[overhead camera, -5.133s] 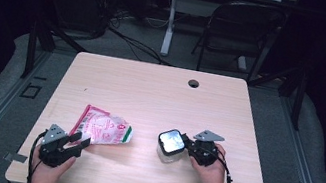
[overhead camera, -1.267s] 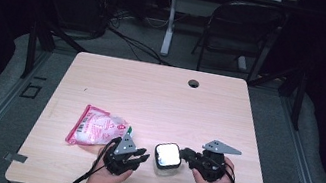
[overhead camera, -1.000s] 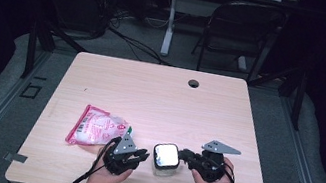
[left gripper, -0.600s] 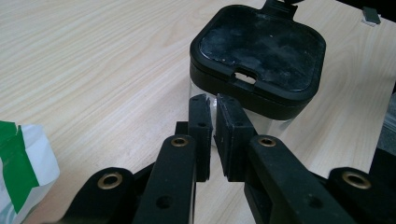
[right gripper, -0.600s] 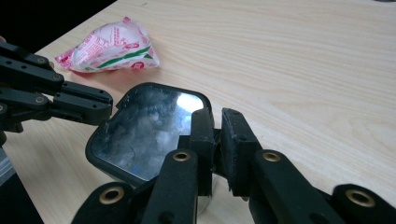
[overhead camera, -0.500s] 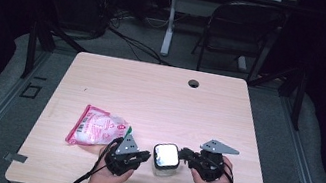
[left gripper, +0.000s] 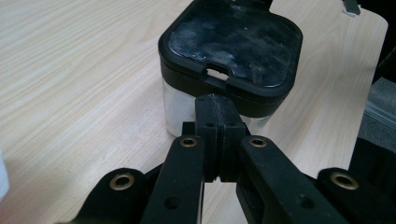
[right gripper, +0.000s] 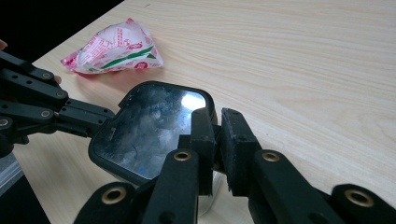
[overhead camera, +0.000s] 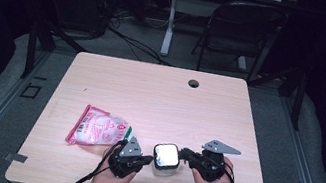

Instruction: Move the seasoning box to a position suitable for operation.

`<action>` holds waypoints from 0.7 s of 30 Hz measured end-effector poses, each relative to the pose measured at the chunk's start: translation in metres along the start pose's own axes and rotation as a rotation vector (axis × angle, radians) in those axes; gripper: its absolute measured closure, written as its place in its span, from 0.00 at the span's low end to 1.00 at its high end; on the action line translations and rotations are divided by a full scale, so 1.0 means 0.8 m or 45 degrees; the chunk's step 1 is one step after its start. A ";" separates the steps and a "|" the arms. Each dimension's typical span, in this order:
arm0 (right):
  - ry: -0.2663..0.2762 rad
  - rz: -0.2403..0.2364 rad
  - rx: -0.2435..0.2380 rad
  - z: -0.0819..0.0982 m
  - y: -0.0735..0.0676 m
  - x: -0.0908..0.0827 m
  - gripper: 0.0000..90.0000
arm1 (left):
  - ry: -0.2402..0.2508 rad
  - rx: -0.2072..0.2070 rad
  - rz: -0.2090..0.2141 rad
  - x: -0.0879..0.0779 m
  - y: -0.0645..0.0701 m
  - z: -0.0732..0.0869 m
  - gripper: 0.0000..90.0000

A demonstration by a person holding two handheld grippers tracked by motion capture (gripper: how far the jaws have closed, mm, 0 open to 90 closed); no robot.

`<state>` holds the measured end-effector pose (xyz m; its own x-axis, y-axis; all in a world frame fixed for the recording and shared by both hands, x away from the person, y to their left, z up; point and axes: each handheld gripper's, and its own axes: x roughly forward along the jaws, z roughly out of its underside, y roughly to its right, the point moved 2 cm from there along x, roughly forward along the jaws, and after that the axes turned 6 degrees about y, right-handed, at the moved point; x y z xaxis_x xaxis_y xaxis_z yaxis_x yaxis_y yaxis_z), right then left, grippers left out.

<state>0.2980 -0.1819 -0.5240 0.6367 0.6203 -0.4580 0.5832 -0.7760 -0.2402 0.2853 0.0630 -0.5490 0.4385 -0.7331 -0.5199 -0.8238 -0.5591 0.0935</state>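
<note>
Two grippers: both meet at one small container, near the worktop's front edge, a bit right of centre.
Container [overhead camera: 165, 159]: clear body, black-rimmed square lid w/ see-through panel; stands upright on the worktop.
Lid tab [left gripper: 218, 73]: small notch on the lid edge facing the left gripper; prob. the opening point.
Left gripper [overhead camera: 143, 158]: jaws have just been closing, now pressed together w/ nothing between them; tips sit against the container's side just under the lid rim, at the tab.
Right gripper [overhead camera: 185, 155]: jaws nearly together, a narrow gap left; tips at the lid's opposite edge; can't tell if they pinch the rim or only brace it.
Step in hand (my read): open the lid, right steadies, left levers at the tab.
How to do it well: keep right firm on the rim so the container doesn't slide or tip; push left tips up under the tab, slow, no jerk.
Risk: container is light, may skid toward the front edge.
Snack bag [overhead camera: 98, 127]: pink/white, lies apart to the left, towards the front-left corner.
</note>
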 end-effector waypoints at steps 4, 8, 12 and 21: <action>0.012 0.004 0.007 0.001 0.000 0.000 0.93 | 0.000 0.003 -0.002 0.000 0.000 0.000 1.00; 0.011 0.003 0.009 0.001 0.000 0.000 0.93 | 0.011 0.008 0.005 -0.002 0.001 -0.001 1.00; 0.010 0.002 0.012 0.002 0.000 -0.001 0.93 | 0.015 0.008 0.010 -0.003 0.001 -0.002 1.00; 0.029 0.004 0.027 0.003 0.000 0.000 0.93 | 0.018 0.009 0.013 -0.004 0.002 -0.003 1.00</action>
<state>0.2969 -0.1820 -0.5258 0.6497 0.6203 -0.4395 0.5707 -0.7799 -0.2570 0.2836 0.0635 -0.5449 0.4349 -0.7443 -0.5069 -0.8308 -0.5487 0.0928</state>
